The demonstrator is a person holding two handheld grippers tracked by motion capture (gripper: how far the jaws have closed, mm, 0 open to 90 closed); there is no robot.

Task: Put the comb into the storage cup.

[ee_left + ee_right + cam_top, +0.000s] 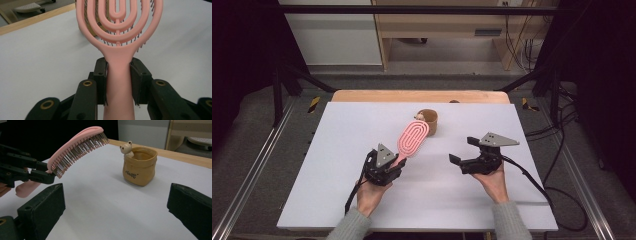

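A pink hairbrush with an oval vented head is held above the white table, its bristles pointing down and its head tilted up toward a tan pot. My left gripper is shut on the brush's handle, the black pads pressing both sides. The tan bag-shaped pot with a small bear figure on its rim stands at the table's far middle. My right gripper hovers to the right of the brush, jaws wide apart with nothing between them. In the right gripper view the brush rises at the left and the pot stands ahead.
The white tabletop lies over a wooden board at the back. Black frame posts and cables run along the right side. A wooden shelf unit stands beyond the table.
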